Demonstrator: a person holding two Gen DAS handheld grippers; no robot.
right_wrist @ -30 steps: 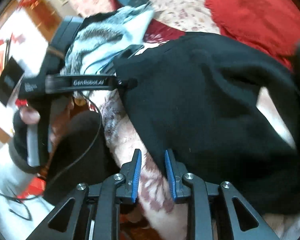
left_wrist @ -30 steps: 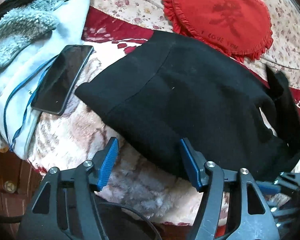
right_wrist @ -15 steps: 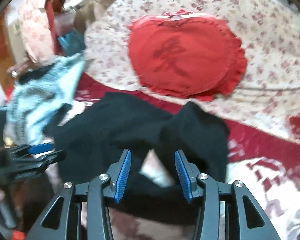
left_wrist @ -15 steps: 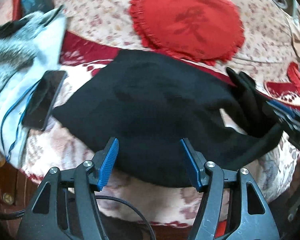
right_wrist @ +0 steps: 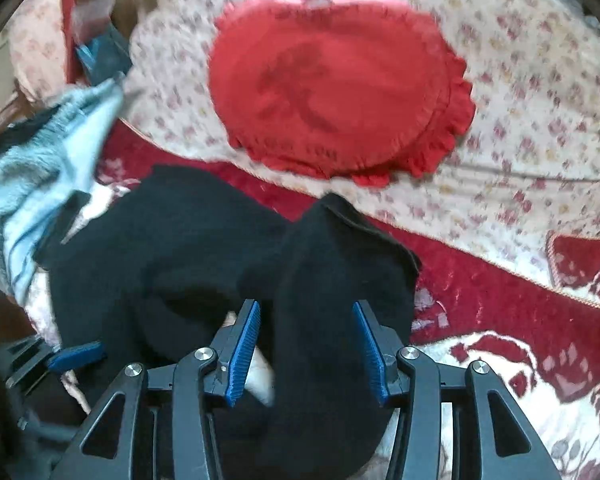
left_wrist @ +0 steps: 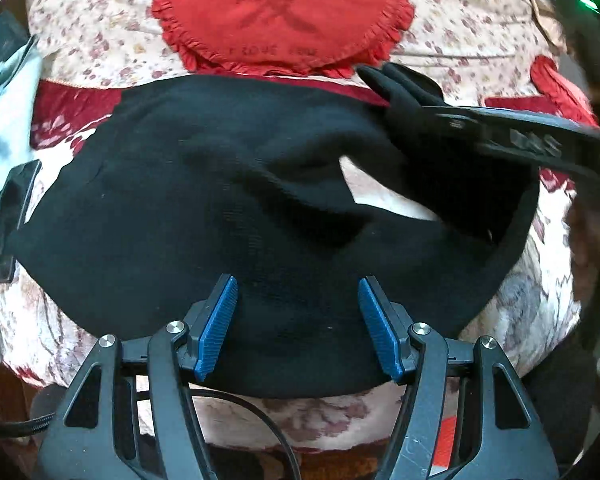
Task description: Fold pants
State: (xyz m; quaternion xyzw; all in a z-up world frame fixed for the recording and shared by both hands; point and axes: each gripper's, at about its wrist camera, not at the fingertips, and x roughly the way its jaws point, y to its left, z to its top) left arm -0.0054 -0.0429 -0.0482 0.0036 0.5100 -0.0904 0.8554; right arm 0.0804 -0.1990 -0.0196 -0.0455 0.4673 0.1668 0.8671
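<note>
We see black pants [left_wrist: 204, 216] lying crumpled on a floral bed cover [right_wrist: 540, 112], just below a red frilled cushion [left_wrist: 280, 12]. The left gripper [left_wrist: 298, 326] hovers over them with fingers spread and nothing pinched. The right gripper [right_wrist: 306, 354] has just been opening its fingers, a pant leg [right_wrist: 340, 264] loose between them.

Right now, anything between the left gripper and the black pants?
Nothing visible. The left gripper hangs open directly over the black pants, only cloth between its fingers. The phone lies off at the pants' left edge, clear of the path.
</note>
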